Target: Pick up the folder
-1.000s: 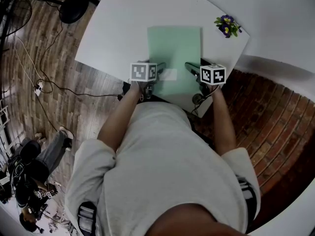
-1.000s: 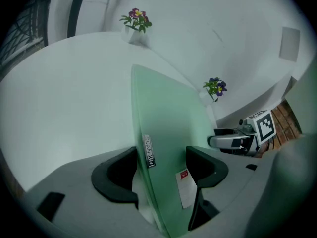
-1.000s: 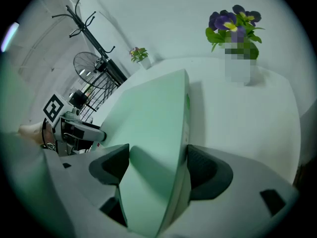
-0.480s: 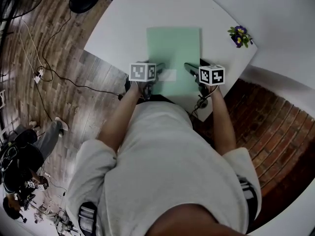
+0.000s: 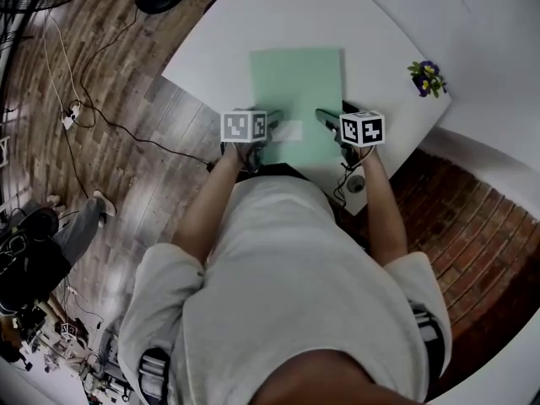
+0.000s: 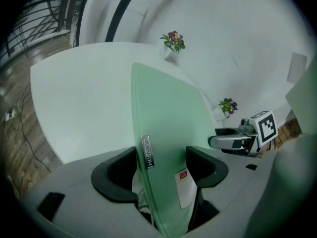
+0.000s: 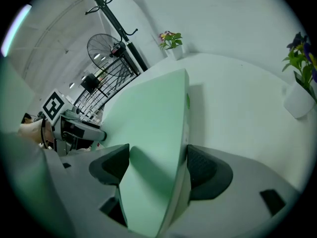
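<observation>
A pale green folder [image 5: 297, 91] hangs just above the white table [image 5: 219, 49], held flat by its near corners. My left gripper [image 5: 268, 126] is shut on the folder's near left corner, where a small white label shows. My right gripper [image 5: 327, 123] is shut on the near right corner. In the left gripper view the folder [image 6: 166, 113] runs edge-on between the jaws of the left gripper [image 6: 161, 167], with the right gripper [image 6: 233, 142] beyond it. In the right gripper view the folder [image 7: 148, 123] fills the gap of the right gripper [image 7: 158, 170] and throws a shadow on the table.
A small pot of purple flowers [image 5: 428, 77] stands at the table's right corner, and a second flower pot [image 6: 173, 40] at the far edge. Cables [image 5: 76, 108] trail over the wooden floor to the left. A coat stand and a fan [image 7: 106, 48] stand beyond the table.
The folder and both grippers keep their place in the view. The table and the purple flower pot have drifted to the right and downward beneath them.
</observation>
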The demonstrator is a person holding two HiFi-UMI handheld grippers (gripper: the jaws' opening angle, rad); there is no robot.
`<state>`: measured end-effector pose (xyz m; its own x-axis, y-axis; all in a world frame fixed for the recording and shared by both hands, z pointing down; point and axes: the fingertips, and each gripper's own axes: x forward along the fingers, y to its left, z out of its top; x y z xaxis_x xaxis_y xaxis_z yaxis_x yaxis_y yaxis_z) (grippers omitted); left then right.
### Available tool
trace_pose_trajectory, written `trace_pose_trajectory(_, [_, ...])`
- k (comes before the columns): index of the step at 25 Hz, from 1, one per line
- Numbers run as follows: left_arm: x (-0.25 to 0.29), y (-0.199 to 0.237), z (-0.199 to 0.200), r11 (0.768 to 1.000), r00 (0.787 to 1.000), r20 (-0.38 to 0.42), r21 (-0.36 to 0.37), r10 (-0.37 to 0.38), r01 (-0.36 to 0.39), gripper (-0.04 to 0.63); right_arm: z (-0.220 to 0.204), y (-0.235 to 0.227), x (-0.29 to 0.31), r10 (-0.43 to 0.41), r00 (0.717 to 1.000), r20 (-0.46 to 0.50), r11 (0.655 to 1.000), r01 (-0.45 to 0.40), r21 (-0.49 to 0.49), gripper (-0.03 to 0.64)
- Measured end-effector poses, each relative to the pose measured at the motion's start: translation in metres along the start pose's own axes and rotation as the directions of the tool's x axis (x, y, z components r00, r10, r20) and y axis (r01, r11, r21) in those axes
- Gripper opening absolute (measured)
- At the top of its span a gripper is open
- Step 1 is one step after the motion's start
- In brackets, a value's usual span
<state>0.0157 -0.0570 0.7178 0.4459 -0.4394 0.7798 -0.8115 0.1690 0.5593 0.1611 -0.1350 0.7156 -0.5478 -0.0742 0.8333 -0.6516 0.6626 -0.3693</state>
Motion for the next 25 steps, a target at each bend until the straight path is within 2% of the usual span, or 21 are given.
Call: trace_pose_trajectory(25, [-0.054,0.070,-0.009,0.985,0.991,0.101,-0.157,0.086,-0.069,0.316,0.036,0.076,0.051,0.080,0.995,-0.054,0.982,-0.088,-0.166,0.360])
